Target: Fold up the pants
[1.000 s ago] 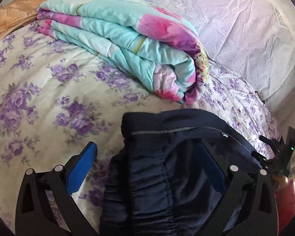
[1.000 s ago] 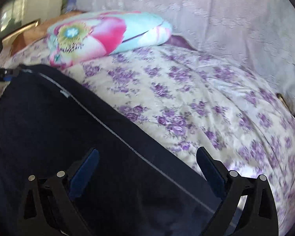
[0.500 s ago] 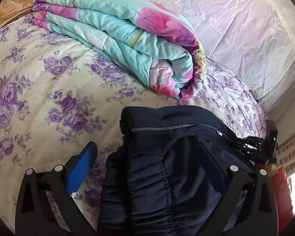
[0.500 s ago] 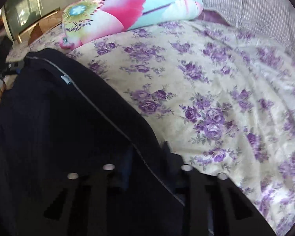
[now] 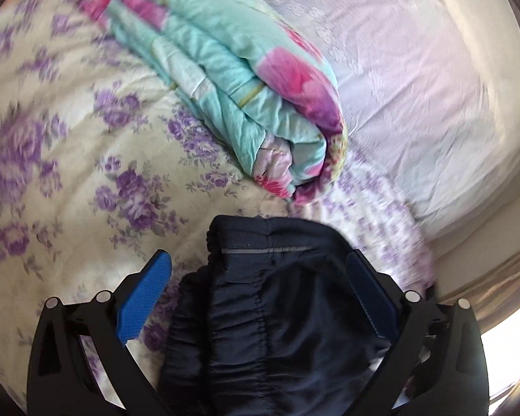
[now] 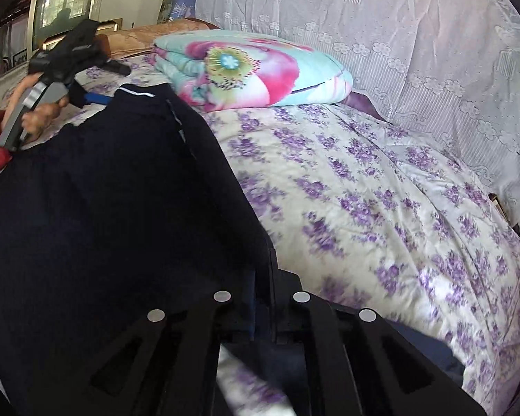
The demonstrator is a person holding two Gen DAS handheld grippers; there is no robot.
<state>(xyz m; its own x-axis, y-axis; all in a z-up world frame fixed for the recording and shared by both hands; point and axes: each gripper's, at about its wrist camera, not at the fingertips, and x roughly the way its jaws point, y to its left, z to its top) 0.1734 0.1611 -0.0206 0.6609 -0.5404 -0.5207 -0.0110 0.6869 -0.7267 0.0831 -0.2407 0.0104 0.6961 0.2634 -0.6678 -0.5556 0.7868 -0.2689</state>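
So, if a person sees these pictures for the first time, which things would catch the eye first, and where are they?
Probably the dark navy pants, spread over the near left of the bed, with the right tongs shut on their edge and the left tongs open around the gathered waistband. Next, the folded turquoise and pink quilt, lying further back on the purple-flowered bedspread.

Folded quilt (image 5: 260,104) blocks ahead, bedspread (image 6: 381,208) open rt
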